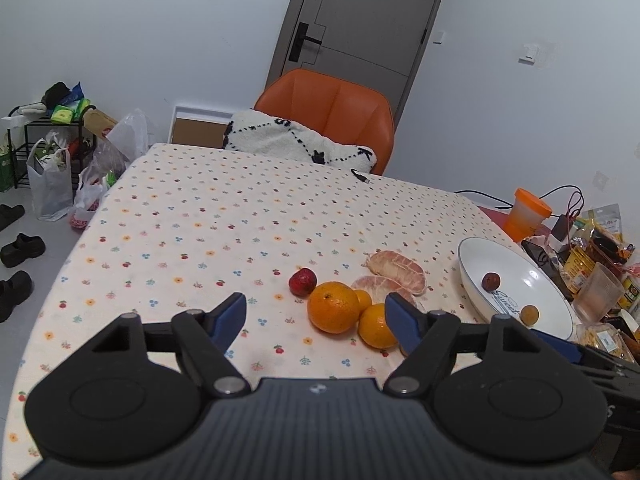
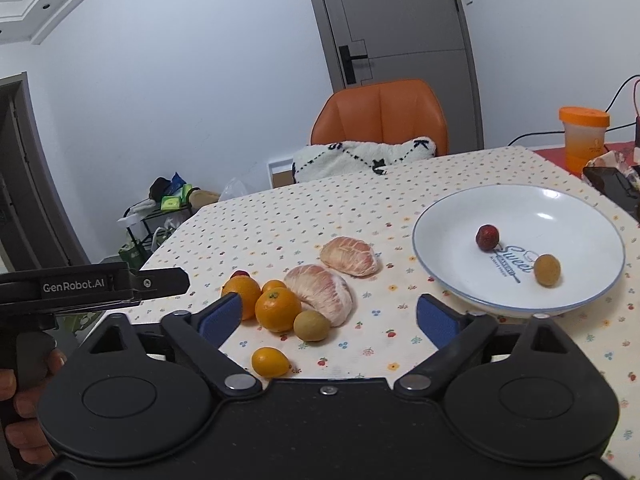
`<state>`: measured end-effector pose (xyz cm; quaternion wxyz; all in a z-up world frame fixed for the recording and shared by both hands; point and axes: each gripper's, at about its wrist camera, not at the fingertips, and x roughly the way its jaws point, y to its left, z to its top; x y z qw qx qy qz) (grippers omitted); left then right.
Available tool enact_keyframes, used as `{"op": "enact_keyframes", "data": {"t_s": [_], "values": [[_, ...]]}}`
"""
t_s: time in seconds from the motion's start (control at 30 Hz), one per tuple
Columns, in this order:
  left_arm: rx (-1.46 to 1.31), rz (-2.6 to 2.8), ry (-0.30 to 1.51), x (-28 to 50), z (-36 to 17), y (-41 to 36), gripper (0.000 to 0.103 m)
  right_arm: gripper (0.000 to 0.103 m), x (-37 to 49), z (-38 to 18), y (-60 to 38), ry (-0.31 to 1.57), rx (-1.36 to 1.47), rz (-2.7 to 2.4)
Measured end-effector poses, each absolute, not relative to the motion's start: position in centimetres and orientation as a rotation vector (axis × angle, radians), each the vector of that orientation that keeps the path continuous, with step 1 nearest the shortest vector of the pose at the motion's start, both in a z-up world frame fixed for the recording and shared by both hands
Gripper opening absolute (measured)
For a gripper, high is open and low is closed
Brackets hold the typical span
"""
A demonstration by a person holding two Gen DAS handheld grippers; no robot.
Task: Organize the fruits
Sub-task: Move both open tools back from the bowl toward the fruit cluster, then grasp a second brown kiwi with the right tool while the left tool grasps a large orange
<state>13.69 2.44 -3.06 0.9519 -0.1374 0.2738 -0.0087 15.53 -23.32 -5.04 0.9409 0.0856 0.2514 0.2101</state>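
Observation:
On the flowered tablecloth lies a cluster of fruit: a large orange [image 1: 333,307], a second orange [image 1: 376,326], a red fruit [image 1: 303,281] and two peeled pomelo segments [image 1: 396,266]. My left gripper [image 1: 316,316] hovers open just before the oranges, holding nothing. In the right wrist view the oranges [image 2: 278,309], a greenish round fruit [image 2: 311,325], a small kumquat [image 2: 270,362] and the pomelo segments [image 2: 324,294] lie ahead of my open, empty right gripper [image 2: 330,316]. To the right, a white plate [image 2: 440,280] holds a dark red fruit [image 2: 487,237] and a yellowish one [image 2: 547,270].
An orange chair [image 1: 332,108] with a white cushion stands at the table's far side. An orange-lidded cup [image 2: 582,136], a glass [image 1: 600,292], a phone, cables and snack packets [image 1: 592,248] crowd the right edge. A hand [image 2: 24,400] holds the left gripper's body. Bags and shoes lie on the floor to the left.

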Motion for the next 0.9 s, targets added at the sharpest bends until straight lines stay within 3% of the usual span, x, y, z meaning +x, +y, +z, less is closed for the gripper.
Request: {"op": "enact_keyframes", "data": {"t_s": [0.5, 0.83, 0.9], "values": [[-0.292, -0.054, 0.616, 16.5, -4.9, 1.8, 0.055, 0.049, 18.3, -6.9, -22.3, 0.621, 0.206, 0.508], [-0.288, -0.054, 0.657, 18.4, -6.0, 1.7, 0.055, 0.045, 20.0, -8.2, -21.3, 0.676, 0.221, 0.538], [-0.291, -0.059, 0.659, 18.7, -6.2, 1.6, 0.055, 0.038, 20.3, -8.4, -21.2, 0.686, 0.226, 0.545]]}}
